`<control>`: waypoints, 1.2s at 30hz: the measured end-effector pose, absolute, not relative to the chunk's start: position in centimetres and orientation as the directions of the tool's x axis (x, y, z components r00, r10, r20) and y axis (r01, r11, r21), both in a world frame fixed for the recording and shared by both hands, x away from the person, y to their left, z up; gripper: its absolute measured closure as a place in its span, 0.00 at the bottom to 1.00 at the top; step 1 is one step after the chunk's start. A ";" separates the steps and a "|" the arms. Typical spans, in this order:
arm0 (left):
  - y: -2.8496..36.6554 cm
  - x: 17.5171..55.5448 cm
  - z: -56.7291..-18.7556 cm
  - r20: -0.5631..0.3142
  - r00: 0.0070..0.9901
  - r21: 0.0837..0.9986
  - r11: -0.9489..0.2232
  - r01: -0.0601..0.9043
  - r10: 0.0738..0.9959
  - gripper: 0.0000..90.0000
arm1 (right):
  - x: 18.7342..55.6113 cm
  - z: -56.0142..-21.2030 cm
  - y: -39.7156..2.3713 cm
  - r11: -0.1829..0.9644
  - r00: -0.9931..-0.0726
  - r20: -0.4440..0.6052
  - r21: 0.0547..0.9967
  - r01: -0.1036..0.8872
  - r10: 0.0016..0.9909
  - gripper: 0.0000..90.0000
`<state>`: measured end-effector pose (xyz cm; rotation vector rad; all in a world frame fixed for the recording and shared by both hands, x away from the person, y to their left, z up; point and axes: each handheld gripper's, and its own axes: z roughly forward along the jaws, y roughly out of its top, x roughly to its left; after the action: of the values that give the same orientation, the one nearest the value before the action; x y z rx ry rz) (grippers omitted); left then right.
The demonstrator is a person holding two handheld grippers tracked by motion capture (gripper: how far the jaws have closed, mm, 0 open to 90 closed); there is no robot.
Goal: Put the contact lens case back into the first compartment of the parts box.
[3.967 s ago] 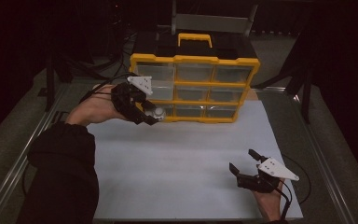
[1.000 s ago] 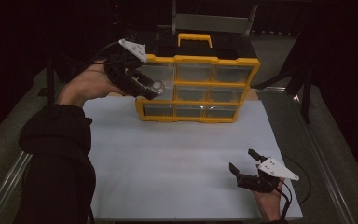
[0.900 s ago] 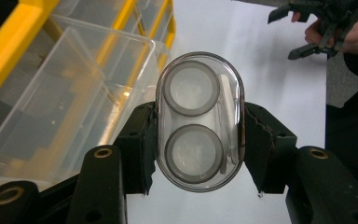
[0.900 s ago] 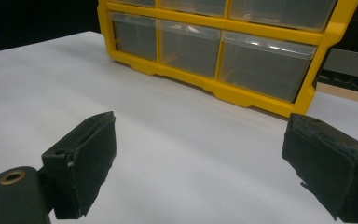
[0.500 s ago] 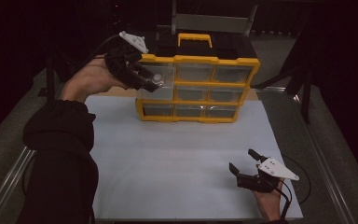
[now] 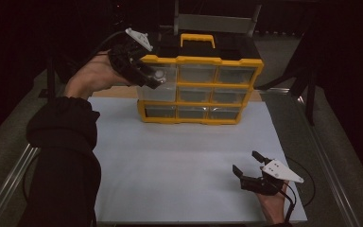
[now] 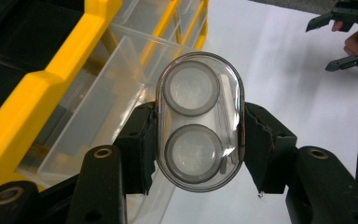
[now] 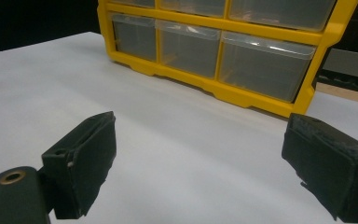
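At the upper left drawer of the yellow drawer cabinet, the left tool is seen closed on a clear oval case with two round wells, the pads pressed against its two long sides and the case held raised off the counter, just in front of a clear drawer that is pulled partly out of the cabinet frame. Near the counter's front right corner, well apart from the cabinet, the right tool is held low over the white surface with its jaws spread wide and nothing between them.
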<state>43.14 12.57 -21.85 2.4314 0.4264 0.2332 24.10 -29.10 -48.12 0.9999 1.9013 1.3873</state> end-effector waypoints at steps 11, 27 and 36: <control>11.8 44.4 -22.0 0.075 0.917 0.618 -0.740 0.266 0.393 0.55 | 24.1 -48.1 -29.3 0.172 -0.549 -0.017 0.957 0.232 0.836 0.11; 11.7 45.3 -22.3 0.101 0.895 0.613 -0.736 0.287 0.434 0.55 | 24.0 -48.0 -29.6 0.166 -0.546 -0.014 0.958 0.232 0.838 0.11; 11.6 45.5 -22.5 0.103 0.889 0.617 -0.730 0.294 0.446 0.55 | 24.0 -48.0 -29.7 0.167 -0.545 -0.014 0.958 0.233 0.838 0.11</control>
<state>45.52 11.58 -22.54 2.4374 0.5309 0.3251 24.00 -29.66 -48.00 1.0106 1.8857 1.3936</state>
